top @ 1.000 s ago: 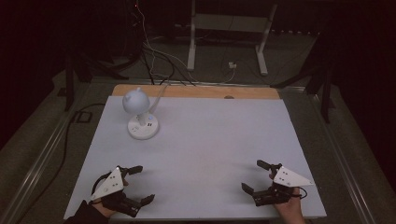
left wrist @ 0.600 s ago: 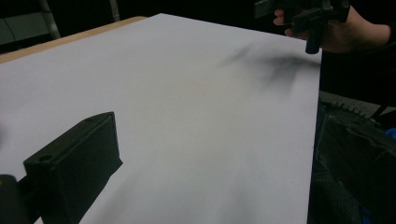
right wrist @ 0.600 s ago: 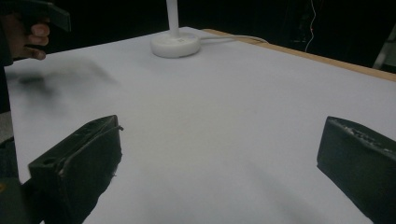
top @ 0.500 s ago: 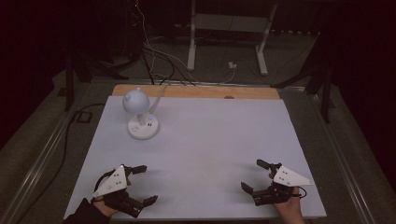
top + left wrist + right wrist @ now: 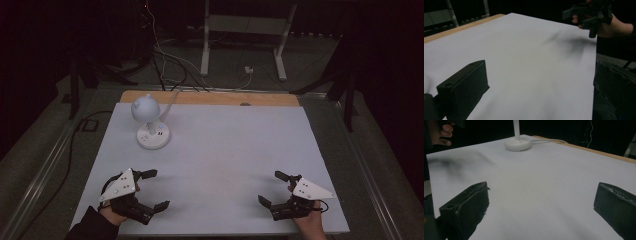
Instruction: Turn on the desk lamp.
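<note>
A white sheet [image 5: 225,155] covers the table, leaving a strip of bare wood [image 5: 210,98] along the far edge. A small white lamp [image 5: 150,125] stands near the far left corner, well apart from both tools. The left gripper [image 5: 152,190] and right gripper [image 5: 272,189] hover over the near corners, jaws spread wide, holding nothing. Beyond, cables [image 5: 170,60] trail across a dark floor toward a white stand [image 5: 245,30].
</note>
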`<move>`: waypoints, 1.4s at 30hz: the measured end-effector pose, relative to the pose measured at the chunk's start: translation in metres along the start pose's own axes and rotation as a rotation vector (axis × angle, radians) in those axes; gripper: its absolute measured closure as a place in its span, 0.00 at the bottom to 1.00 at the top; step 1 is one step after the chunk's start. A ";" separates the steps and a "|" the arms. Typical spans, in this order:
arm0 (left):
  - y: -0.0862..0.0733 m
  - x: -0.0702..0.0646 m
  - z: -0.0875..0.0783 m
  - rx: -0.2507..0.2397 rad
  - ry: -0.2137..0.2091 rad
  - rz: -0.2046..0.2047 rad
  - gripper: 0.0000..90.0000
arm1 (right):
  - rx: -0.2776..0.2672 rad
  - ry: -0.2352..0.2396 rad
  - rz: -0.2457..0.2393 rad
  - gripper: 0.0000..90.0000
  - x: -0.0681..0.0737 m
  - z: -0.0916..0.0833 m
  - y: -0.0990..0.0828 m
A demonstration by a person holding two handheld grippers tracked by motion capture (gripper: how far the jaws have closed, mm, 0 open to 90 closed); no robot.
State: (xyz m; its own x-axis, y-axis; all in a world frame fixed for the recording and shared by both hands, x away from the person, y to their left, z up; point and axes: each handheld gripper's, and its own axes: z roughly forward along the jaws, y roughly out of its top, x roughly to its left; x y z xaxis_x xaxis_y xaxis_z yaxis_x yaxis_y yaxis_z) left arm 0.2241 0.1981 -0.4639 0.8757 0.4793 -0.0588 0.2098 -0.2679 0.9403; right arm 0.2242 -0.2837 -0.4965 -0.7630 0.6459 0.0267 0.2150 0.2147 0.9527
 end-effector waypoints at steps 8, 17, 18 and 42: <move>0.006 0.006 0.003 -0.001 0.020 -0.002 0.00 | -0.002 0.001 -0.002 0.00 0.000 0.000 0.000; 0.015 0.016 0.009 -0.008 0.057 -0.018 0.00 | -0.002 0.002 -0.002 0.00 0.000 0.000 0.000; 0.015 0.016 0.009 -0.008 0.057 -0.018 0.00 | -0.002 0.002 -0.002 0.00 0.000 0.000 0.000; 0.028 0.049 0.023 -0.032 0.245 -0.059 0.00 | -0.004 0.003 0.000 0.00 0.000 -0.001 0.000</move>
State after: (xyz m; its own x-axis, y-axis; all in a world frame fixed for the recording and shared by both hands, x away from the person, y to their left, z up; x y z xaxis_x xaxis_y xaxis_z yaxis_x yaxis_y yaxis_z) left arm 0.2830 0.1945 -0.4480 0.7302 0.6824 -0.0343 0.2398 -0.2089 0.9481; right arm 0.2235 -0.2841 -0.4958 -0.7652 0.6432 0.0273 0.2124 0.2122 0.9539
